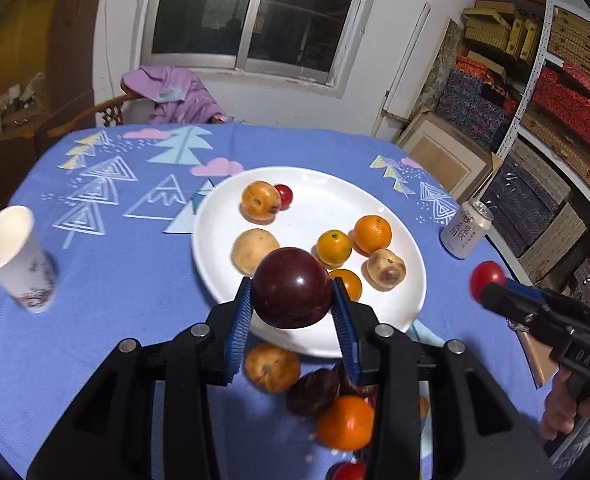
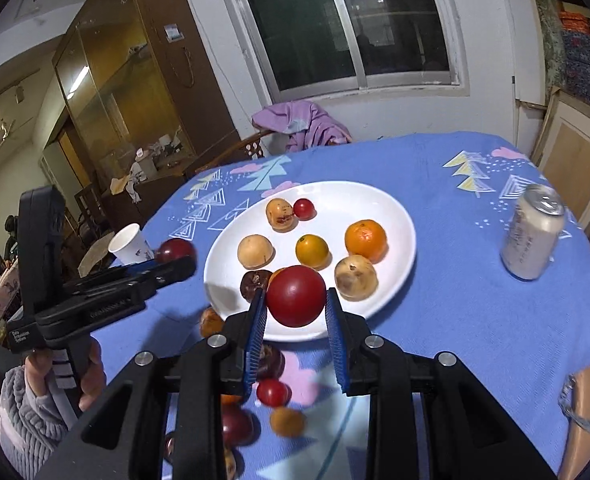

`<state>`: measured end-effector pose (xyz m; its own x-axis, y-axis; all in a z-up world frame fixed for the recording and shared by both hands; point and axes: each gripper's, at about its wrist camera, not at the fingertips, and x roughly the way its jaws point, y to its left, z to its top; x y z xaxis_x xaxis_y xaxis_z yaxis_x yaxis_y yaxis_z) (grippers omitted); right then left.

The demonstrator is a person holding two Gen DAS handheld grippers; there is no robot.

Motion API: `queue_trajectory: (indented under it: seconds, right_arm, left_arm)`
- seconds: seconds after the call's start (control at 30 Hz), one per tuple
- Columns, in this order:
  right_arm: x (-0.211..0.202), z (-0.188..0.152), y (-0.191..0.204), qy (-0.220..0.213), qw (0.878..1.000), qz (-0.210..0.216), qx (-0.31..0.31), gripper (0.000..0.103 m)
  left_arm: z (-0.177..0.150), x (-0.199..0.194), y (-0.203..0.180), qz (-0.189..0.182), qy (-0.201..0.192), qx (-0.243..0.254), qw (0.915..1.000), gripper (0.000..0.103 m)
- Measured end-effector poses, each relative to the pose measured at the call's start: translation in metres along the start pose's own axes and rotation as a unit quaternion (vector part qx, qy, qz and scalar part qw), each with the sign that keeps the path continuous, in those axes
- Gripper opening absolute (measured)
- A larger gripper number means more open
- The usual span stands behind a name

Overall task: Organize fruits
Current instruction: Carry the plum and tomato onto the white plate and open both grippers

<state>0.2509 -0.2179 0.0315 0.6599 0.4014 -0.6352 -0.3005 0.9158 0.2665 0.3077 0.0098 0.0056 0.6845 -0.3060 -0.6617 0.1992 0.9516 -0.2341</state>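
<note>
2 grippers clench fruit above the white plate (image 1: 411, 248): left gripper (image 1: 293, 294) a dark plum (image 1: 291, 288), right gripper (image 2: 295, 300) a red tomato (image 2: 295, 296).

A white plastered wall (image 2: 415, 120) holds a dark sliding window with a pale frame (image 2: 347, 28). Below it a wooden chair (image 2: 231, 148) carries a crumpled lilac garment (image 2: 303, 124). A tall brown glass-fronted cabinet (image 2: 135, 92) stands at the left; a white metal shelf rack stacked with patterned boxes (image 1: 543, 92) fills the right.
</note>
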Motion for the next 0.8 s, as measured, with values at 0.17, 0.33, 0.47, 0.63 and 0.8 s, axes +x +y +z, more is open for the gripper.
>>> queue_trajectory:
  seconds: [0.17,0.33,0.47,0.63,0.8]
  right_arm:
    - [0.054,-0.002,0.002,0.042,0.999,-0.021,-0.014,0.03]
    - [0.074,-0.002,0.002,0.055,0.998,-0.032,-0.027,0.03]
    - [0.082,-0.003,0.001,0.063,0.997,-0.032,-0.029,0.03]
    - [0.09,-0.007,-0.001,0.074,0.996,-0.027,-0.03,0.03]
    - [0.091,-0.009,0.003,0.078,0.995,-0.034,-0.043,0.051]
  left_arm:
    - [0.006,0.047,-0.001,-0.002,0.031,-0.005,0.9995,0.038]
    - [0.025,0.076,-0.011,-0.008,0.039,0.009,0.9992,0.038]
    - [0.039,0.097,-0.014,-0.011,0.05,0.008,0.9986,0.038]
    - [0.039,0.113,-0.015,-0.017,0.064,0.01,0.9977,0.038]
    - [0.033,0.111,-0.016,-0.006,0.061,0.016,0.998,0.048]
